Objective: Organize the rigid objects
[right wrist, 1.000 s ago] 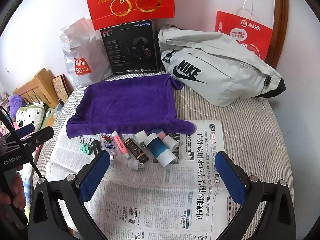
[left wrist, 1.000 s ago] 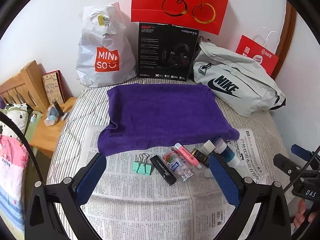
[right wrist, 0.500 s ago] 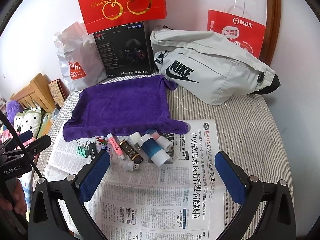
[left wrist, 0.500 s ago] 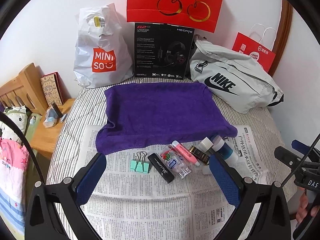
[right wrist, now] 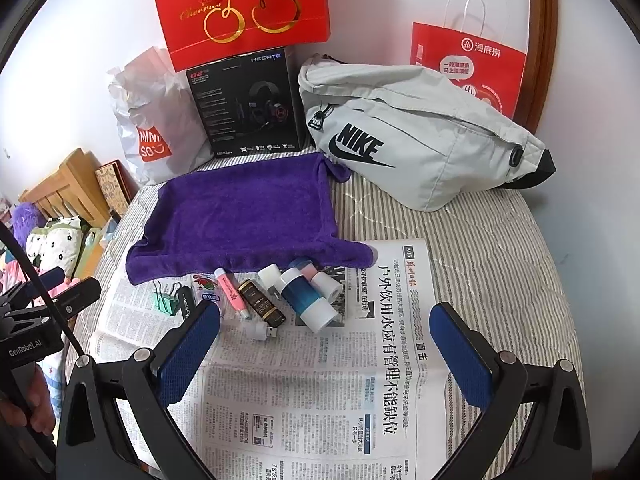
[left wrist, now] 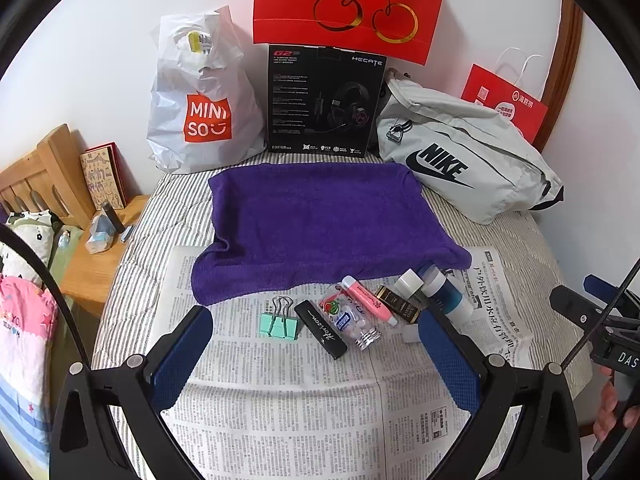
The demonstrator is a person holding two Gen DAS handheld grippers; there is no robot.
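Left gripper (left wrist: 316, 344): jaws wide apart, holding nothing, hovering above the newspaper (left wrist: 280, 400) just short of the row of small items.
Right gripper (right wrist: 326, 338): jaws also spread wide and empty, hanging over the newspaper (right wrist: 320, 400) on the near side of the same row.
Where the items are: all lie in a tight row on the newspaper along the near edge of the purple towel (left wrist: 320, 224), which is bare.
Items, left to right: mint binder clips (left wrist: 279, 323); a black stick with script lettering (left wrist: 321, 329); a clear pill bottle (left wrist: 352, 318) lying on its side; a pink tube (left wrist: 370, 300); a dark brown and gold tube (left wrist: 398, 304); a white-capped blue bottle (right wrist: 306, 300) on its side; a small white USB plug (right wrist: 262, 331) a little nearer than the rest.
Look of the items: small, hard, mostly cylindrical and smooth, packed so neighbours touch or nearly touch.
Stage, as I judge it: nothing picked yet; the towel seems the likely place to lay them out.
Risk, crowding: a finger coming down between touching items could shove a neighbour aside.
Risk, rolling: the bottles and tubes may roll if nudged, or slip from the pads if pinched off-centre.
Risk, paper: a low approach could snag and drag the newspaper, shifting the whole row.
Risk, towel: its near edge overlaps the far ends of some items and could catch on a lift.
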